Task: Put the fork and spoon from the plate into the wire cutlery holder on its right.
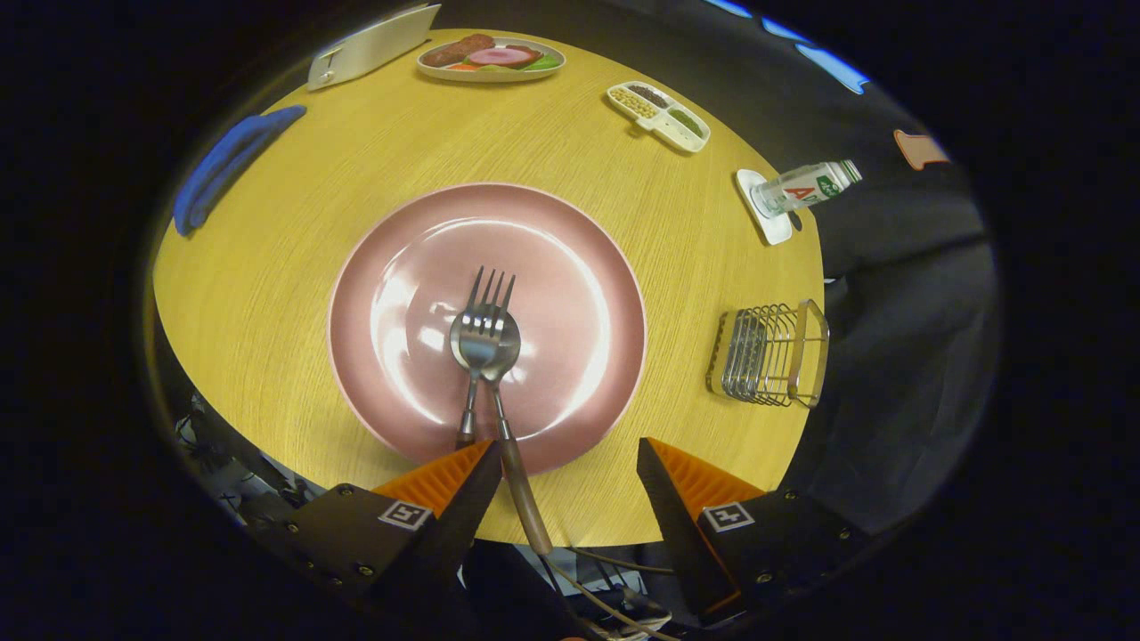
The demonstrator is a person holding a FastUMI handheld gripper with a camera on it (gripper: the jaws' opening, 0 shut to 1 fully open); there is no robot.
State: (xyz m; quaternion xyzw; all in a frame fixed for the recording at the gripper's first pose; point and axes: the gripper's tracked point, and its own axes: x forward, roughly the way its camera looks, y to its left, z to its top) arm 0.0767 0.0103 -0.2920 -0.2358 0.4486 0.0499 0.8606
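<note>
1 fork (482,313) and 1 spoon (492,349) lie together at the centre of 1 pink plate (383,267); fork tines point away from the gripper, fork head lying over the spoon bowl; both handles run back toward the gripper, crossing the plate's near rim; the spoon's handle reaches out past the table edge, w/ its end just beside the left finger's inner face; can't tell if it touches; fork handle end is hidden behind the left fingertip. Gripper (565,454) hangs over the near edge of the table, its 2 fingers spread wide apart, nothing clamped btwn them; left fingertip sits at the plate's near rim, right fingertip just off the rim to the right. 1 wire cutlery holder (770,354) stands on the table right of the plate, near the table's right edge, apart from the plate; nothing seen inside it. Round wooden table (294,205) carries the rest; beyond the holder, 1 bottle (806,185) on 1 white coaster (768,223); further round, 1 white divided tray (659,116) w/ 3 compartments of small food bits; at the far side 1 oval dish of food (492,58); left of it 1 white flat object (374,44); 1 blue cloth (227,165) at the table's left edge.
</note>
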